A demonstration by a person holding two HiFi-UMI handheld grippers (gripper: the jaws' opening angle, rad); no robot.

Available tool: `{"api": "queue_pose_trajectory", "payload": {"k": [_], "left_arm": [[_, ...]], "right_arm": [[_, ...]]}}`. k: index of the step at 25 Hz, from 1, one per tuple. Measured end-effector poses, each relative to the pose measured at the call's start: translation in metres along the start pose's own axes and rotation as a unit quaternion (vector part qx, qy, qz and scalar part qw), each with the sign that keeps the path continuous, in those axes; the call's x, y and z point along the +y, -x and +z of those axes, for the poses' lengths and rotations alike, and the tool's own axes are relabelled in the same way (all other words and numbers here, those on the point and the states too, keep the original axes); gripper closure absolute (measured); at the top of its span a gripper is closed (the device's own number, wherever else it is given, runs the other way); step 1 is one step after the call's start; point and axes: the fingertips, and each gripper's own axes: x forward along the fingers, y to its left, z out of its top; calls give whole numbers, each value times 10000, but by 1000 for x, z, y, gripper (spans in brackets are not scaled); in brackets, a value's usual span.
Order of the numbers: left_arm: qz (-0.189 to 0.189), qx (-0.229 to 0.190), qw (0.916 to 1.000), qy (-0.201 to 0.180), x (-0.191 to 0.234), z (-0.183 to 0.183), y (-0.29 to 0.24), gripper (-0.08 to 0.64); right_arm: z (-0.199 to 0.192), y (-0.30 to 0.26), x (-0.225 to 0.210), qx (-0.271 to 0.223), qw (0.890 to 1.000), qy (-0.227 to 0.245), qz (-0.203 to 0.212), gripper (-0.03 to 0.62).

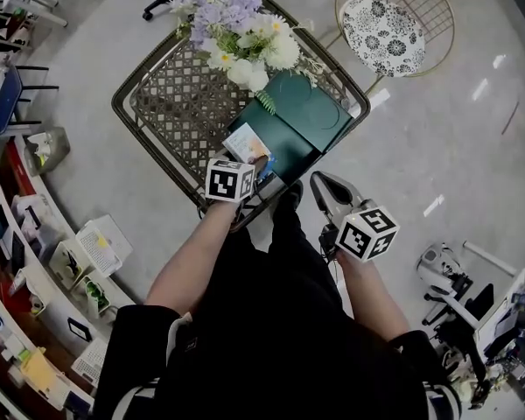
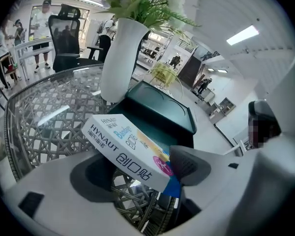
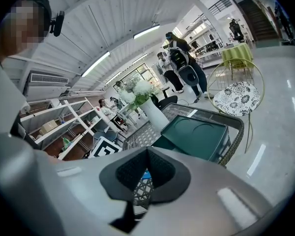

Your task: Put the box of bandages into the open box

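The box of bandages (image 1: 245,142) is white and blue, with print on its face. In the left gripper view the box of bandages (image 2: 128,149) lies tilted between the jaws of my left gripper (image 2: 137,173). The jaws stand wide, the left pad is clear of it, and only its blue corner rests by the right pad. It hangs over the near, open part of the dark green box (image 1: 302,121) (image 2: 162,113). My left gripper (image 1: 258,164) is over the table's near edge. My right gripper (image 1: 322,188) (image 3: 147,157) is shut on nothing, off the table's near right corner.
The green box sits on a wicker table with a glass top (image 1: 171,103). A white vase of flowers (image 1: 236,29) (image 2: 119,58) stands just behind the box. A wire chair with a patterned cushion (image 1: 387,29) is at the back right. Shelves (image 1: 35,261) line the left.
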Motion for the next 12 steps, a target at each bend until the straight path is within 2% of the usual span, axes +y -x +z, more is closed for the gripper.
{"api": "queue_pose_trajectory", "payload": {"k": [5, 9, 12], "left_arm": [[41, -105, 9999, -48, -1, 17, -1, 232], [-116, -14, 9990, 439, -3, 16, -13, 232], [-29, -55, 9985, 541, -3, 18, -15, 226]], "right_arm": [[1, -4, 1, 22, 10000, -16, 19, 583], [-2, -7, 2, 56, 10000, -36, 45, 583], [-3, -10, 3, 77, 9999, -54, 71, 583]]}}
